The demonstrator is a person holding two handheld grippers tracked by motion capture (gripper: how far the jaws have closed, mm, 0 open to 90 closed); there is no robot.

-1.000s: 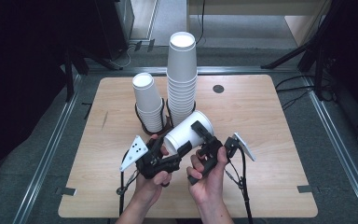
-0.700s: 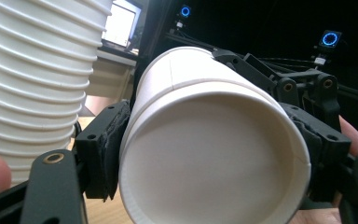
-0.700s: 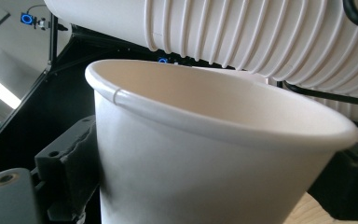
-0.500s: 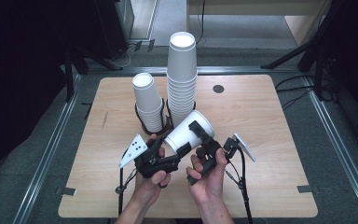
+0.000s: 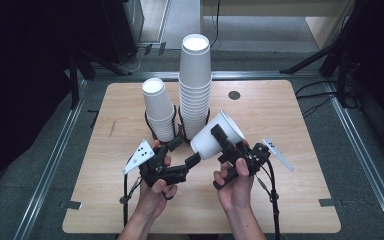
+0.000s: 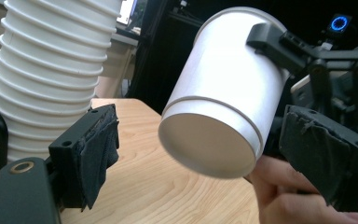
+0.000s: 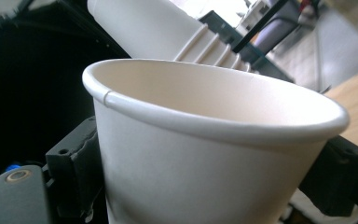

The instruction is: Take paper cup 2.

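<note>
A single white paper cup (image 5: 214,136) hangs tilted above the table's front, mouth up and to the right. My right gripper (image 5: 223,145) is shut on its wall near the rim; the jaws have just been closing on it. In the right gripper view the cup (image 7: 205,154) sits pinched in the right gripper (image 7: 207,186). My left gripper (image 5: 184,151) is open at the cup's base; its jaws have just been opening. In the left gripper view its pads (image 6: 95,149) stand apart from the cup (image 6: 223,107), which floats between them untouched.
Two stacks of upside-down white cups stand in black ring holders mid-table: a tall stack (image 5: 195,85) and a shorter stack (image 5: 159,110) to its left. A small black disc (image 5: 234,95) lies behind them on the wooden table (image 5: 300,125). Metal rails run along both table sides.
The right jaws went from wide around the cup to shut on it. The left jaws let go of the cup's base. The cup rose slightly to the right.
</note>
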